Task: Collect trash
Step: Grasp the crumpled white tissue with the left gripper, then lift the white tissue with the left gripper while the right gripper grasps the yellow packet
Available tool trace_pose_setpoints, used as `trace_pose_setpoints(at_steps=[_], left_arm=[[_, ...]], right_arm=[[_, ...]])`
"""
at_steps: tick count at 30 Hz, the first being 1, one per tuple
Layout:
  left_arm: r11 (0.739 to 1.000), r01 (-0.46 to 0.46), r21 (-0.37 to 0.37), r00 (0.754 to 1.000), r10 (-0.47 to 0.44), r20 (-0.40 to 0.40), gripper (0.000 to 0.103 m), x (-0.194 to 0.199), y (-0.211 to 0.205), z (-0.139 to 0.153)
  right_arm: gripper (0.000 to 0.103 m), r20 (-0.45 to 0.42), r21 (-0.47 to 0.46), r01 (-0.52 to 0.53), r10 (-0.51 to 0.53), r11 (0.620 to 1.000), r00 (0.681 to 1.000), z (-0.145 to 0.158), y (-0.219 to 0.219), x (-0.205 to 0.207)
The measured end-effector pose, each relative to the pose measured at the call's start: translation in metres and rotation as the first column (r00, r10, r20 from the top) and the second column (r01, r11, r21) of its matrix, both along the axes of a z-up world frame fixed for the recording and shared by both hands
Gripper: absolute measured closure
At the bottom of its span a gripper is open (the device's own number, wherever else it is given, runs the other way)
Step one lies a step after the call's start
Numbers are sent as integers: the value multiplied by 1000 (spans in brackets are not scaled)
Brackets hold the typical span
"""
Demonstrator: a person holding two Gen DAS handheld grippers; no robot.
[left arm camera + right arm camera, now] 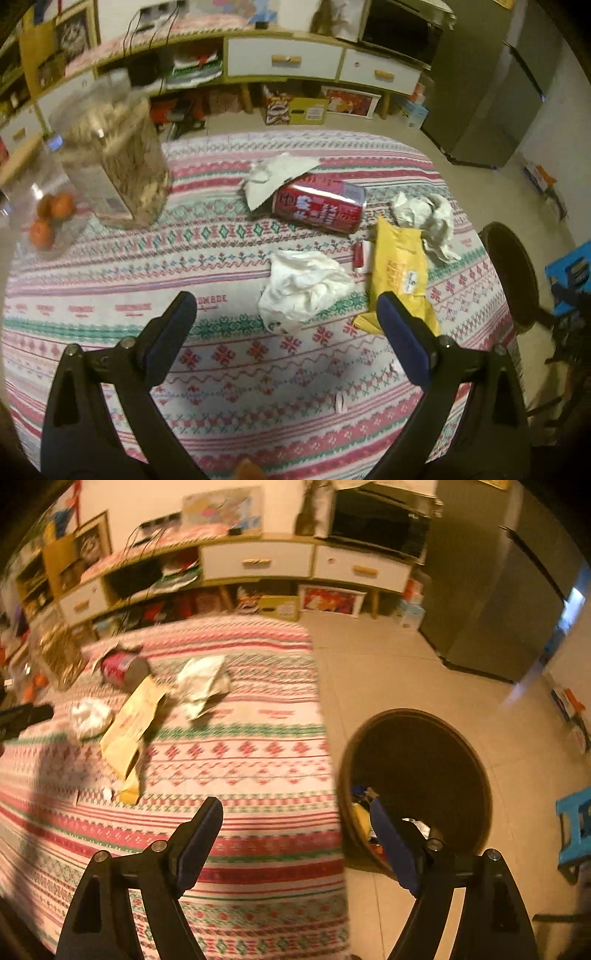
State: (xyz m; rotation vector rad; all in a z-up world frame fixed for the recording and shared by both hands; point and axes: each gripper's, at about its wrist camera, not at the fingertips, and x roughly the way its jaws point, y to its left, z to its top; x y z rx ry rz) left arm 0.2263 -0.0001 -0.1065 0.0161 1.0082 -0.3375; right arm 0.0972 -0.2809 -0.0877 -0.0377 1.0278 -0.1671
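The surface (110, 280) wears a cloth of white with pink, red and green bands of knitted-style snowflake and diamond motifs. On it lies a red can (319, 207) with white lettering, a yellow packet (400, 267), a white tissue (303, 286) and 2 more crumpled off-white papers (424, 216). The left claw (286, 312) and right claw (293, 821) are black with dark blue pads. The bin (417, 775) beside the surface is dark brown. A stool (576, 825) is bright blue. The cabinet drawers (282, 59) are white with wood-coloured handles.
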Motion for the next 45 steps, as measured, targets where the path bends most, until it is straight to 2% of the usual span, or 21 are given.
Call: trace_pose_setpoints(at_steps=[3, 8, 14, 18, 22, 31, 37, 45], left_arm=[[999, 16, -34, 999, -18, -49, 5, 8, -6, -15], [994, 104, -16, 994, -104, -26, 9, 11, -28, -32], [988, 150, 28, 988, -149, -27, 33, 15, -40, -50], [989, 146, 6, 989, -146, -32, 70, 17, -38, -49], [992, 125, -33, 991, -126, -44, 90, 17, -29, -41], [991, 126, -49, 992, -127, -18, 95, 8, -19, -11], [990, 141, -1, 990, -141, 29, 95, 0, -11, 5], [993, 105, -59, 994, -103, 31, 95, -5, 24, 15]], right_arm=[[19, -19, -6, -22, 22, 1000, 1000, -7, 12, 10], [19, -34, -11, -39, 39, 999, 999, -12, 22, 18], [19, -43, 1, -23, 23, 1000, 999, -16, 17, 20], [19, -58, -8, -10, 10, 1000, 998, -22, 12, 23], [19, -58, -5, -5, 5, 1000, 998, -23, 13, 27], [19, -44, 24, -62, 63, 998, 997, -20, 51, 47], [19, -44, 95, -103, 108, 990, 993, -26, 84, 66], [19, -63, 209, -97, 113, 973, 992, -43, 114, 91]])
